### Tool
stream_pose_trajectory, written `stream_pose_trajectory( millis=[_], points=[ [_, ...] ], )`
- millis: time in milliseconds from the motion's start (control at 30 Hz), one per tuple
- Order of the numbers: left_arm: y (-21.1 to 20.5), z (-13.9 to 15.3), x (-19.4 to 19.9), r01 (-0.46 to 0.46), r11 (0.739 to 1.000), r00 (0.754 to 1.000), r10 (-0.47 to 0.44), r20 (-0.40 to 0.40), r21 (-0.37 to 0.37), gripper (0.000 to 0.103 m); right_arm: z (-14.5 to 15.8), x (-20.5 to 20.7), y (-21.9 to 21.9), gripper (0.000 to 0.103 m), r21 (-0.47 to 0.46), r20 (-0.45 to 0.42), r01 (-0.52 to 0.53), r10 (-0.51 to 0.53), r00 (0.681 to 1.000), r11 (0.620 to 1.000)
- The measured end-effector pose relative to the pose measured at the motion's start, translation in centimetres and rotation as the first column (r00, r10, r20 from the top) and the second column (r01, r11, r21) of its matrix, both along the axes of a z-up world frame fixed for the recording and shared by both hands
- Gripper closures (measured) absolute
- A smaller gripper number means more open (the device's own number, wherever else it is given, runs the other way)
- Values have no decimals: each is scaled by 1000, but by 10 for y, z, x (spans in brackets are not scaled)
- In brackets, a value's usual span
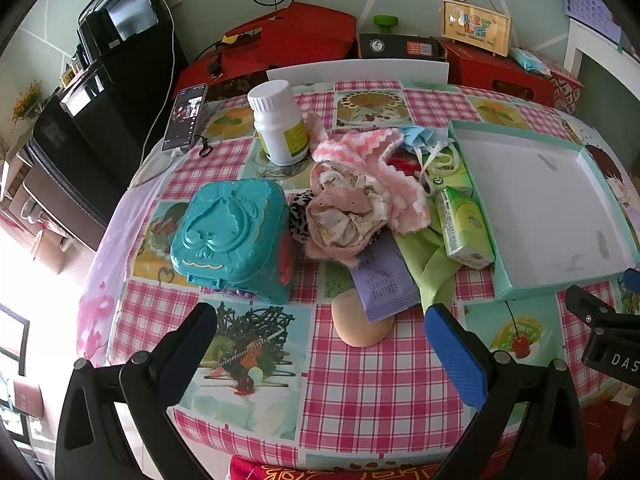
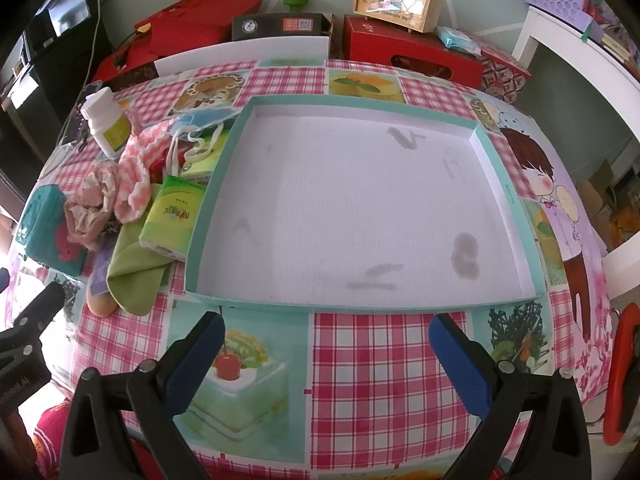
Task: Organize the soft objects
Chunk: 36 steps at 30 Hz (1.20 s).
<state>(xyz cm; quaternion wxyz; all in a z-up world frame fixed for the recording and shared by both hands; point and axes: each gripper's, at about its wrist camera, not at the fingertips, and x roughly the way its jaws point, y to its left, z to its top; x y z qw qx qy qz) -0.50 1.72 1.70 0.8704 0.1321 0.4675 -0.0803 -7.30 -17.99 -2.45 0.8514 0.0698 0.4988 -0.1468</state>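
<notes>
Fingers spread wide on both: your left gripper (image 1: 320,340) hangs over table (image 1: 360,392) near pile, your right gripper (image 2: 326,344) sits before tray (image 2: 216,200), nothing held. Tray holds nothing yet. Soft things lie heaped left of tray: pink cloth (image 1: 384,168), flowery rag (image 1: 344,212), green cloth (image 1: 428,264). Likely step: grab one soft thing. Go for top, pinch thick fold, lift straight up. Green cloth lies long, pointing toward you and away. Skip hard blue box (image 1: 232,236) and bottle (image 1: 280,124).
</notes>
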Motion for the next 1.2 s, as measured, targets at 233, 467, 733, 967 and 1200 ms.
stream_pose_trajectory(
  millis=[233,467,733,967,1200],
  points=[
    [1,-1,0,-9,1000,1000,9,-1,-3,0,0,0,0,0,-2,0,-2,2,1000,1000],
    [3,-3,1,-22,1000,1000,22,-6,-5,0,-1,1,0,0,4,-4,1,-1,1000,1000],
    [4,-3,1,-27,1000,1000,27,-9,-10,0,-1,1,0,0,4,-4,1,-1,1000,1000],
    [4,-3,1,-27,1000,1000,27,-9,-11,0,-1,0,-1,0,4,-5,0,0,1000,1000],
    [4,-3,1,-28,1000,1000,27,-9,-10,0,-2,1,0,0,4,-5,0,0,1000,1000]
  ],
)
